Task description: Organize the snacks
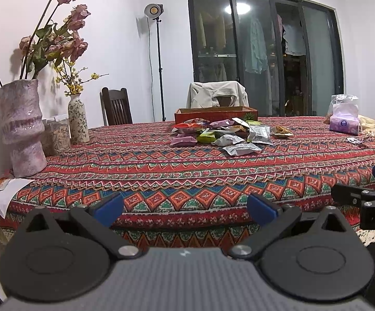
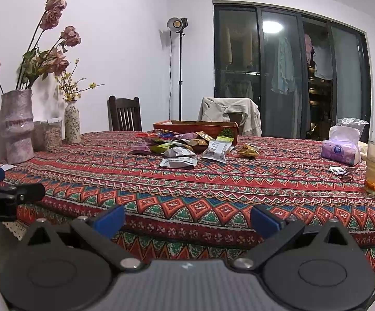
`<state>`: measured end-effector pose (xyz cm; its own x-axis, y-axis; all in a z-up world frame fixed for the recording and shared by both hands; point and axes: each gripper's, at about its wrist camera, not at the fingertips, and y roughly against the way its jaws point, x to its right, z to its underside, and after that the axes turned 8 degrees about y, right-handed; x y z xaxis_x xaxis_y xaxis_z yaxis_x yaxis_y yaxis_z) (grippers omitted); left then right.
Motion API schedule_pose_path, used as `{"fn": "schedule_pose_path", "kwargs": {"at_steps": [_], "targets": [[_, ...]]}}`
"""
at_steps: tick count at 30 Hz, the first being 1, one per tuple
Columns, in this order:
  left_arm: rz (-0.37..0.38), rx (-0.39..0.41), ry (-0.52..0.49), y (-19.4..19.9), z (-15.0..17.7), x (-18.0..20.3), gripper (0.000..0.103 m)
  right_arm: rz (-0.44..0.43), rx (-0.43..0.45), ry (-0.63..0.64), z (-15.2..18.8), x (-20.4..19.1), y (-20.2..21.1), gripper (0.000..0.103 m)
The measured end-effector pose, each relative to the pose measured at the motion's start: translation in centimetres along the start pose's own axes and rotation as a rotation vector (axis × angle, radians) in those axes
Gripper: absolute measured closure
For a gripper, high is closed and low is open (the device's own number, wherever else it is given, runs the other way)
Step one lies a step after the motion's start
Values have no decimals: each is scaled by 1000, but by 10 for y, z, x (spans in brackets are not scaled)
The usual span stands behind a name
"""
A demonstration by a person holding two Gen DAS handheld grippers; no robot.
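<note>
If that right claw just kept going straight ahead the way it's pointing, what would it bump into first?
Probably the pile of snack packets in the middle of the table. The right claw is open and empty at the near edge, with only bare tablecloth in between. The red box sits just behind the pile. Depth is hard to judge.

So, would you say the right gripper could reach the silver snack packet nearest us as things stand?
Probably yes: the right gripper is open at the table's near edge, and only bare tablecloth lies between it and the silver packet.
</note>
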<state>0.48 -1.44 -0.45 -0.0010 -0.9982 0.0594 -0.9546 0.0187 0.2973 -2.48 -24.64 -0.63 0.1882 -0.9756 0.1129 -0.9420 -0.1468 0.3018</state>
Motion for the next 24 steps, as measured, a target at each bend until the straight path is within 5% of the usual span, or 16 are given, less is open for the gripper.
{"fn": "schedule_pose_path", "kwargs": {"at_steps": [14,24], "targets": [[54,-85,-23,-44,-11,17,0,30,17,-25,-17,23,-21,0],[50,-20,-39,-87,-38,32,0,63,-4,-70,-34,58,-66,0]]}}
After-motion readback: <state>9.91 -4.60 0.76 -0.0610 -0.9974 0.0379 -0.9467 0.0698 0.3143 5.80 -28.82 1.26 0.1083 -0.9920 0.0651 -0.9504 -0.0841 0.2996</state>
